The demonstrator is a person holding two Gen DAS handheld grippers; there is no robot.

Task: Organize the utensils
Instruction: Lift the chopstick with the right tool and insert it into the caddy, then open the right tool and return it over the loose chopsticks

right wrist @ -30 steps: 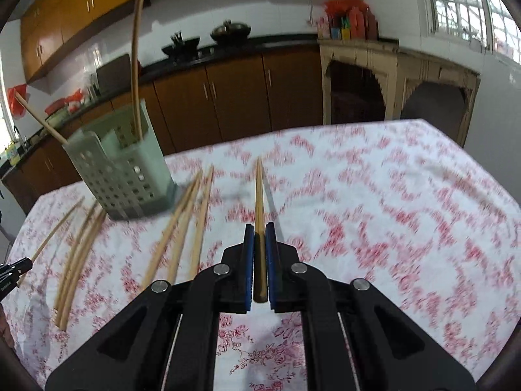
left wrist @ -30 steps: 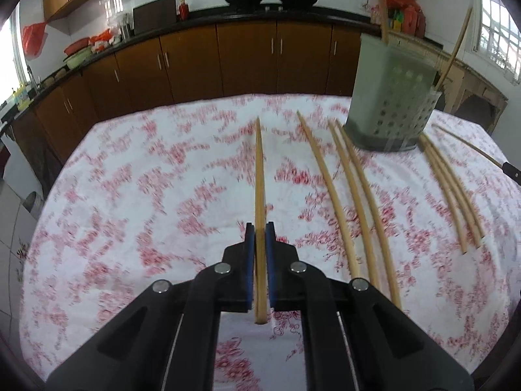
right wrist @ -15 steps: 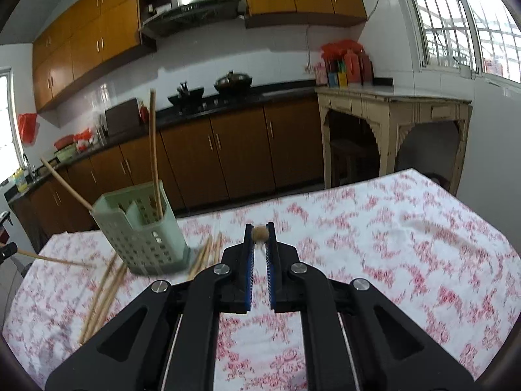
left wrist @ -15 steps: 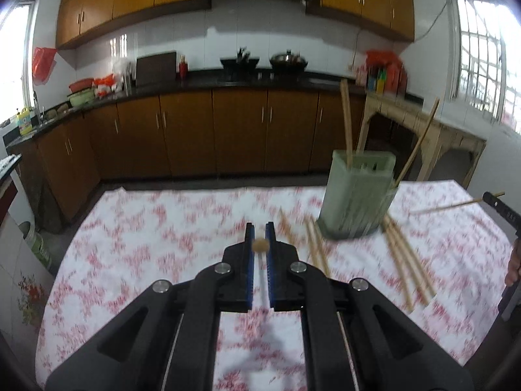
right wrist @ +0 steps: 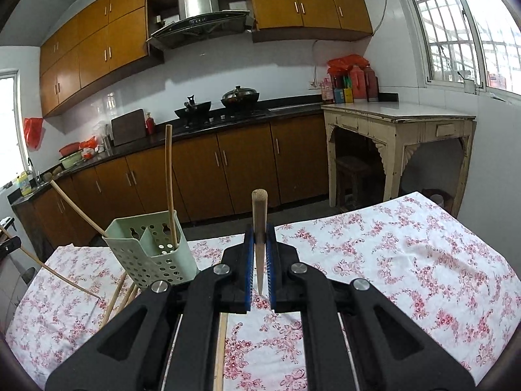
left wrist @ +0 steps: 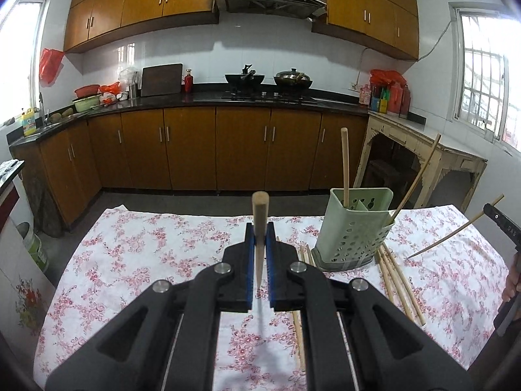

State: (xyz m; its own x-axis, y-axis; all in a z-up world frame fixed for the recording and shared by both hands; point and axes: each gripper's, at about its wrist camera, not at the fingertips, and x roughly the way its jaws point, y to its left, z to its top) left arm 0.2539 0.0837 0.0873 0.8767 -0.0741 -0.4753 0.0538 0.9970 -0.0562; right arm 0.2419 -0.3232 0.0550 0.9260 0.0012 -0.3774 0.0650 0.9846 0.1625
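L gripper (left wrist: pixel 259 234) was clamped on a chopstick (left wrist: pixel 260 224); blue pads pinched it w/ the butt end sticking up past the jaw tips at 12 o'clock and the thin tip hanging below, clear of the floral tablecloth (left wrist: pixel 156 260). R gripper (right wrist: pixel 259 238) was likewise clamped on its own chopstick (right wrist: pixel 259 228), butt end up at 12, point down between the pads.

Green perforated holder (left wrist: pixel 353 228) stood on the cloth at approx 2 o'clock from the L gripper; in the right wrist view it sat at 9–10 o'clock. Two chopsticks stood in it: one near upright (left wrist: pixel 345 166), one leaning out toward 1 o'clock (left wrist: pixel 416 179).

Loose chopsticks (left wrist: pixel 395 280) lay flat on the cloth just beside the holder's base, at 4–5 o'clock from it; a few more lay at its 7–8 o'clock, partly hidden behind the L gripper body.

In the left wrist view the R gripper's tip showed at 3 o'clock w/ its chopstick slanting down toward the cloth.
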